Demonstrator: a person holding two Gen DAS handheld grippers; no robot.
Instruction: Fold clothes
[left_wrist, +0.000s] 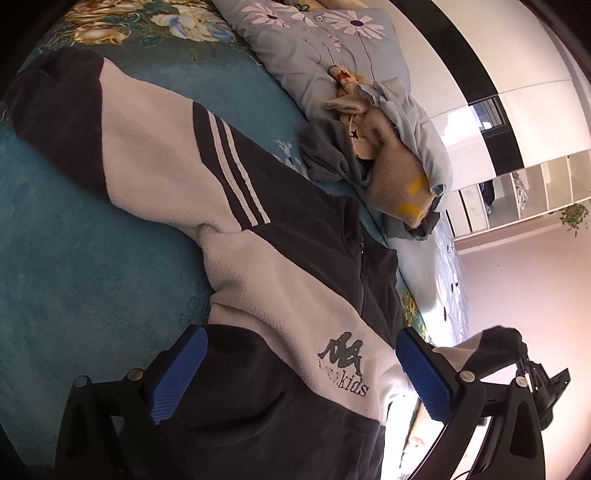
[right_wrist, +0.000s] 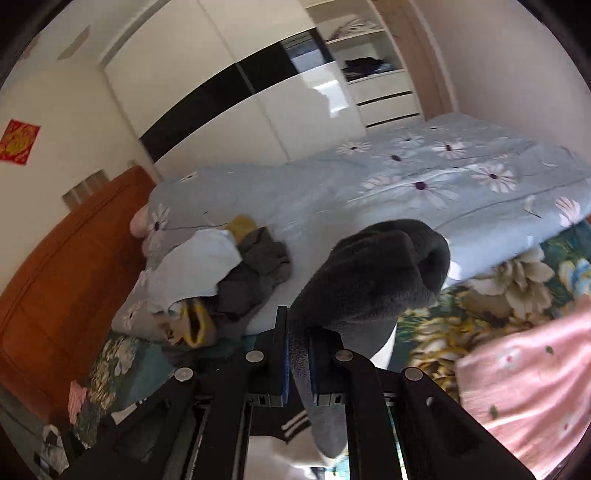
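One fleece jacket lay front-up on the teal bedspread. Right gripper was clamped on its dark sleeve cuff; left gripper hovered spread wide over the hem, gripping nothing. Recommended: carry sleeve squarely across chest, fabric taut.

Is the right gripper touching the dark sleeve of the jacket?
Touching. Right wrist view: the right gripper is shut on the dark sleeve, cloth pinched between its blue pads.

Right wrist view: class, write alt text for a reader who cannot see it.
The right gripper is shut on a dark grey fleece sleeve, lifted above a bed. Behind lie a blue daisy-print quilt, a heap of clothes, a wooden headboard and a white wardrobe.
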